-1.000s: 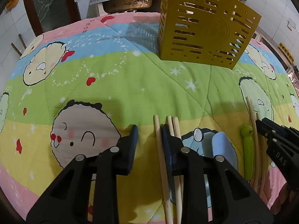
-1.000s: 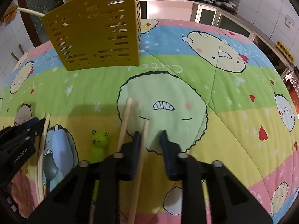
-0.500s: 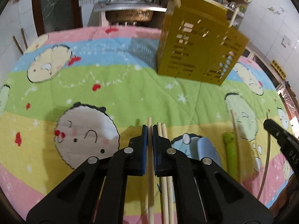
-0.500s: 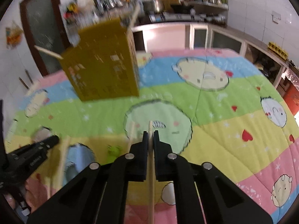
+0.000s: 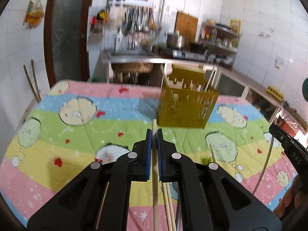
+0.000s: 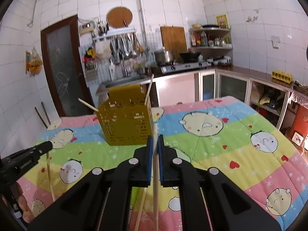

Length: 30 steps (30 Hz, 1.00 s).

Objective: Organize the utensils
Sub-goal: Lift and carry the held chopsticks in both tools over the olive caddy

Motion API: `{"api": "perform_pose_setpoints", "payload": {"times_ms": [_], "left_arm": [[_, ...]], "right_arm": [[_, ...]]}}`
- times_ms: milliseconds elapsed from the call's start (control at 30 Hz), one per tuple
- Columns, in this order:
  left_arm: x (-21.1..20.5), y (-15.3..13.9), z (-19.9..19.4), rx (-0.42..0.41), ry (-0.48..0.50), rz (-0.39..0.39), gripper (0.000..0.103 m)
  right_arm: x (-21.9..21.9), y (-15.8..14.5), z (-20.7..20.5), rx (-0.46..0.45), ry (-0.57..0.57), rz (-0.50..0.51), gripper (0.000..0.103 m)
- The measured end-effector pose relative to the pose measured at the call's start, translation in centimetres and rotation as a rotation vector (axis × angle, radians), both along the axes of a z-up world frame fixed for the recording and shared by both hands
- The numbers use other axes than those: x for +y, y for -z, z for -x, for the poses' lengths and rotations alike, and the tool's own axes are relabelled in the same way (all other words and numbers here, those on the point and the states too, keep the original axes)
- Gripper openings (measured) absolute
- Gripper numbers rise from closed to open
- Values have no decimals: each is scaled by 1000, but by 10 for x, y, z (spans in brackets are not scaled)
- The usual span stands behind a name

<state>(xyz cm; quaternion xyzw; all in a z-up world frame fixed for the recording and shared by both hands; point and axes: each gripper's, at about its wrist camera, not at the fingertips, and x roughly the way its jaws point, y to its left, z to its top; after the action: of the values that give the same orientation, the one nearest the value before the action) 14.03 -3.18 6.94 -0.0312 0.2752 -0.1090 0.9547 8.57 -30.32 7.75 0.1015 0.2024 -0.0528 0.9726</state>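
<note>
The left gripper (image 5: pixel 153 134), in the lower middle of the left wrist view, is pinching a single wooden chopstick (image 5: pixel 154 182) between its blue pads, the stick's tip poking just past the fingertips and its length running down out of the bottom of the frame. Beyond it, right of centre, the yellow slotted utensil holder (image 5: pixel 187 106) is standing on the cartoon-print quilt (image 5: pixel 77 134) covering the table, with a few sticks already leaning out of its top; two more chopsticks (image 5: pixel 169 207) are lying on the quilt below the gripper, and the other gripper is showing at the right edge with a thin stick hanging from it. In the right wrist view, the right gripper (image 6: pixel 155 137) at lower centre is likewise clamped on one chopstick (image 6: pixel 155 192), whose tip is overlapping the lower right corner of the holder (image 6: pixel 125 123) in the picture, while a further chopstick (image 6: pixel 141 207) is lying on the quilt beneath. To do this step well, each stick probably needs carrying above the holder's open rim, tipping nearer to upright, and lowering in before letting go; bringing the two in one after the other should be keeping them from knocking together or nudging the light holder.
</note>
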Motion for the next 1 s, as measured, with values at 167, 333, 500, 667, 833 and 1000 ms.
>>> {"api": "perform_pose_setpoints", "payload": {"times_ms": [167, 333, 500, 667, 833, 1000], "left_arm": [[9, -13, 26, -88, -7, 8, 4], [16, -13, 44, -137, 2, 17, 4], [19, -11, 50, -162, 7, 22, 4], [19, -11, 51, -181, 17, 30, 4], [18, -25, 44, -209, 30, 45, 4], [2, -57, 24, -275, 58, 37, 4]], "right_arm": [[5, -7, 21, -66, 12, 38, 6], [10, -10, 38, -102, 19, 63, 6], [11, -11, 43, -110, 23, 74, 6], [10, -11, 42, -104, 30, 72, 6], [10, -25, 37, -125, 19, 68, 6], [3, -48, 12, -165, 7, 62, 6]]}}
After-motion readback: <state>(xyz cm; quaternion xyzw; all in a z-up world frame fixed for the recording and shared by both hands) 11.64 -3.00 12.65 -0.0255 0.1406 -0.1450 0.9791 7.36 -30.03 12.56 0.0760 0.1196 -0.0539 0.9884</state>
